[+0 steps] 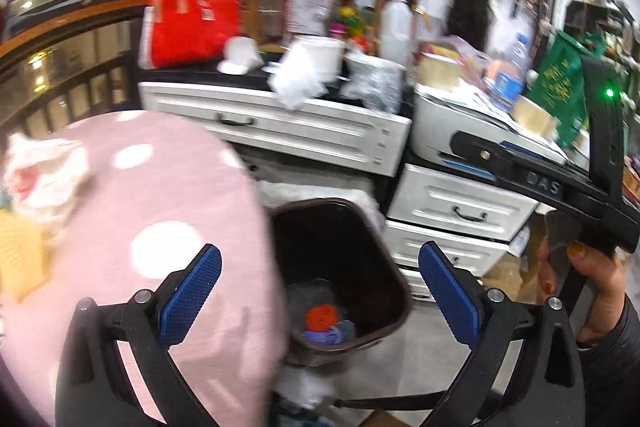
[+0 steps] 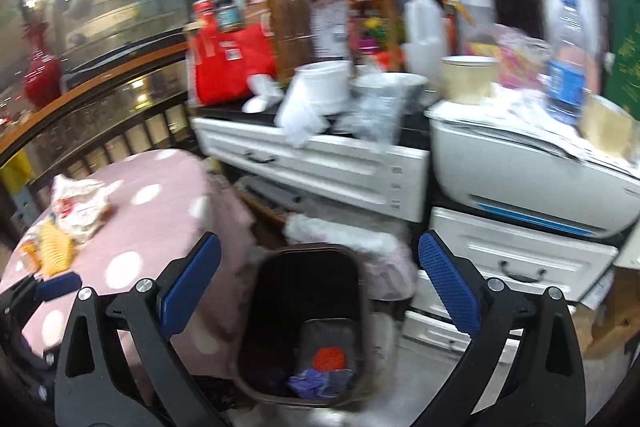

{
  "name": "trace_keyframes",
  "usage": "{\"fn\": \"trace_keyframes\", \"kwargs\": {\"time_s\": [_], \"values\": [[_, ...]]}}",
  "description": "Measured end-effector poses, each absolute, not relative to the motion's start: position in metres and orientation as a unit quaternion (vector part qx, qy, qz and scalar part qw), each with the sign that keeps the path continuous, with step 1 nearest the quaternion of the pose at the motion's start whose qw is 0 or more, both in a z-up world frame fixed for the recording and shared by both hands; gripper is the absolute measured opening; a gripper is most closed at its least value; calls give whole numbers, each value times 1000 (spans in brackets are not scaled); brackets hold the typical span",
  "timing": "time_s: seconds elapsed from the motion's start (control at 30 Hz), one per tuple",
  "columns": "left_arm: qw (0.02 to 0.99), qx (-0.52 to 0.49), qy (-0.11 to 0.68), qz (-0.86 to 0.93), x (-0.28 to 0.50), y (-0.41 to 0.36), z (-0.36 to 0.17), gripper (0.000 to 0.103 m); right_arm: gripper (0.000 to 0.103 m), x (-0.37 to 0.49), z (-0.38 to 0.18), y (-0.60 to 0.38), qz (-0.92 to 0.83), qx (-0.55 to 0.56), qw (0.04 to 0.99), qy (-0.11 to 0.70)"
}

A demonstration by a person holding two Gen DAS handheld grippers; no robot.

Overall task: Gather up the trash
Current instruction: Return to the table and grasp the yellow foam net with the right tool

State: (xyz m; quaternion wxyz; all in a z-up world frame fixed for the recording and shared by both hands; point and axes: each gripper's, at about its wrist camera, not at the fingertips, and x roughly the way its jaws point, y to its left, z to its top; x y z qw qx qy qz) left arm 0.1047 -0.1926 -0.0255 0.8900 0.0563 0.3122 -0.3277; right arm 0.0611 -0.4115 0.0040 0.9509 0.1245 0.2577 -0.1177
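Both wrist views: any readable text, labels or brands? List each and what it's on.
"DAS": on the black arm of the right claw, left wrist view.
Green bag: yellow print, too blurred.
Red bag: white labels, too blurred.
Blue-label water bottle: too blurred.
Dark jar label above the red bag: unreadable.
Nothing else legible.
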Motion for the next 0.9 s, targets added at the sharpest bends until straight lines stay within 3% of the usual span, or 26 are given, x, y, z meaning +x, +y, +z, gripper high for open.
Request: {"fn": "trace_keyframes", "kwargs": {"time_s": [0.9], "values": [[939,-53,340,-13,161,117,-16,97,97,183,-7,-135,223,34,907,357]]}}
